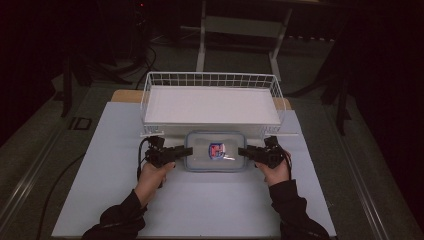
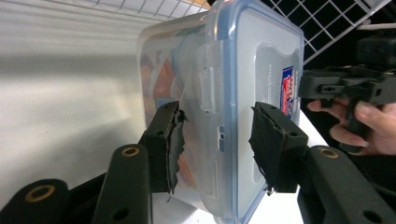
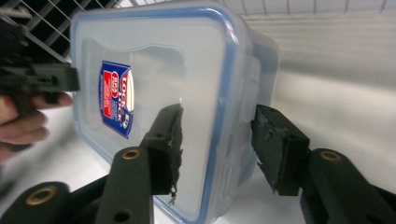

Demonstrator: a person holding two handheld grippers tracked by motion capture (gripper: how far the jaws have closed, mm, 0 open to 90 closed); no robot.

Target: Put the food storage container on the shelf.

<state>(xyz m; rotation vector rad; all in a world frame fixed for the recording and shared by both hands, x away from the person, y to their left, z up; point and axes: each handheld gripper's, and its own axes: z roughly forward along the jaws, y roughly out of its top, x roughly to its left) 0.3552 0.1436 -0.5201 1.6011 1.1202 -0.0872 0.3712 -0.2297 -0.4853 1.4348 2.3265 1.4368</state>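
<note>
One lidded plastic container [image 1: 215,151] lies lengthwise just before one wire basket [image 1: 212,80], the left gripper [image 1: 187,151] and right gripper [image 1: 241,151] spread wide around its short ends.

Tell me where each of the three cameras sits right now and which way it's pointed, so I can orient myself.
High view: fixed above the person's side, looking forward and down at the table, wire basket and lidded container; both forearms, left gripper and right gripper show.
Left gripper view: rides the left gripper, looking across the container's latch end; its own jaws straddle it.
Right gripper view: rides the right gripper, facing the opposite end; its own jaws straddle it.
Shared: both gripper views show the container's label and the other hand beyond.
</note>
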